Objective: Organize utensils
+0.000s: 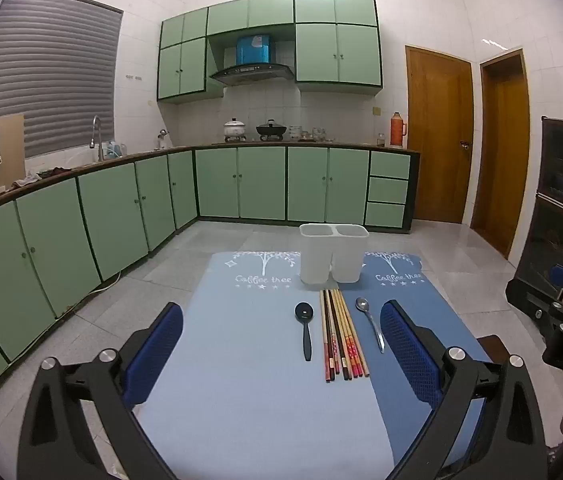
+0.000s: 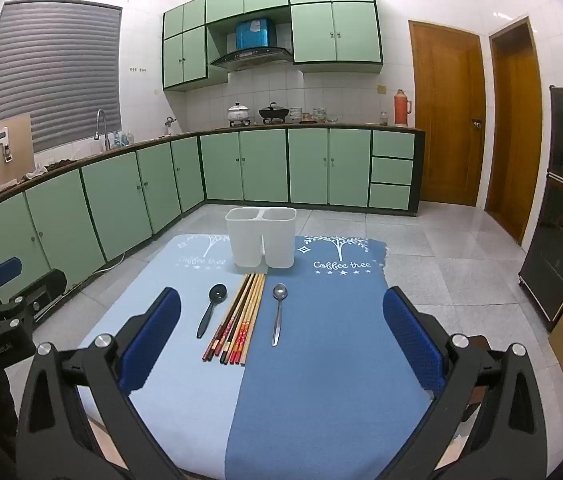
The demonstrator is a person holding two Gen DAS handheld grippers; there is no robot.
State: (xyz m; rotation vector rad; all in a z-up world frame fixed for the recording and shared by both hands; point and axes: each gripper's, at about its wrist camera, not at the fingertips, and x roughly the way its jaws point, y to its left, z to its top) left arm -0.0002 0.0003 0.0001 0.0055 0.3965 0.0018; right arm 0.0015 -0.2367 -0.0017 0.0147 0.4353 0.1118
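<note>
Showing both grippers before any grasp: the left gripper (image 1: 281, 354) and right gripper (image 2: 281, 346) hover with jaws spread wide and empty above the near edge of the surface (image 2: 321, 400). Chopsticks (image 2: 237, 316) lie bundled just in front of the white two-compartment holder (image 2: 261, 238), long axes running from holder toward the jaws. A black spoon (image 2: 210, 309) lies left of the bundle, a metal spoon (image 2: 278, 312) right of it, both roughly parallel to it. By position, the left gripper seems nearer the black spoon, the right nearer the metal one.

Left gripper (image 1: 281, 344) and right gripper (image 2: 281, 332) gape wide.
</note>
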